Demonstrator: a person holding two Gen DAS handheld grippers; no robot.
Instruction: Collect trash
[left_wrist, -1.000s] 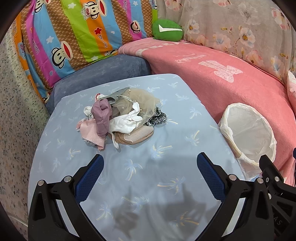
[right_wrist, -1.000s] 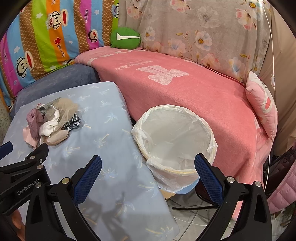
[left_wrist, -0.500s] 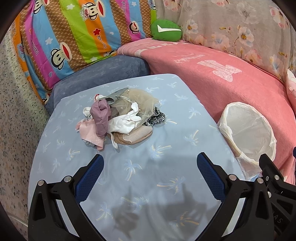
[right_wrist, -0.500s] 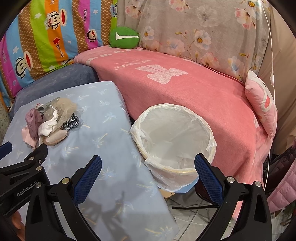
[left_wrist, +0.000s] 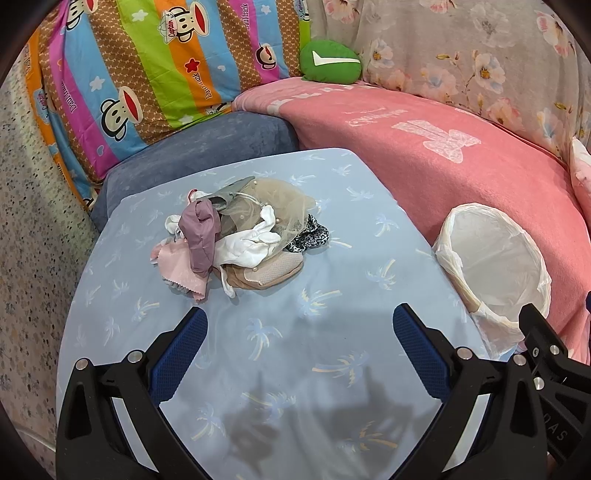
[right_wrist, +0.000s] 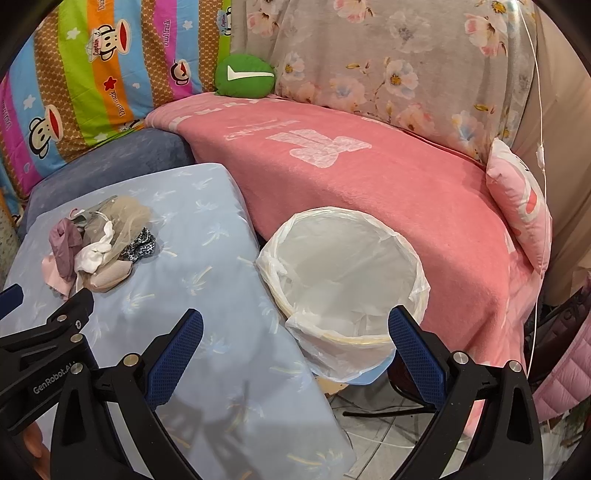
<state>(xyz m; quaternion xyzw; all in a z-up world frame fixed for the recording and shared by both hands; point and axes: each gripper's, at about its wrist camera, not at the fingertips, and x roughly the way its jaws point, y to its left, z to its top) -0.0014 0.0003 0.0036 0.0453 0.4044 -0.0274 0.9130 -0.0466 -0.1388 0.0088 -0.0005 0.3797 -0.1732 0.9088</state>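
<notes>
Left hand-held gripper (left_wrist: 300, 325) and right hand-held gripper (right_wrist: 295, 326) both spread wide, holding nothing. Trash pile (left_wrist: 242, 242) toward the desk's (left_wrist: 332, 369) far edge; lined bin (right_wrist: 345, 280) just off its right edge.

The right claw (right_wrist: 295, 328) hangs with its blue-padded fingers (right_wrist: 173, 350) spread wide and nothing between them, over the right edge of the counter (right_wrist: 207, 266), which wears a pale blue palm-print cover. A heap of crumpled cloth scraps (right_wrist: 99, 247) lies near the counter's far left corner. Just beside the right edge stands a bin lined with a white bag (right_wrist: 343, 280), against the pink blanket (right_wrist: 369, 177). The left claw's black frame (right_wrist: 48, 332) shows at the left.
</notes>
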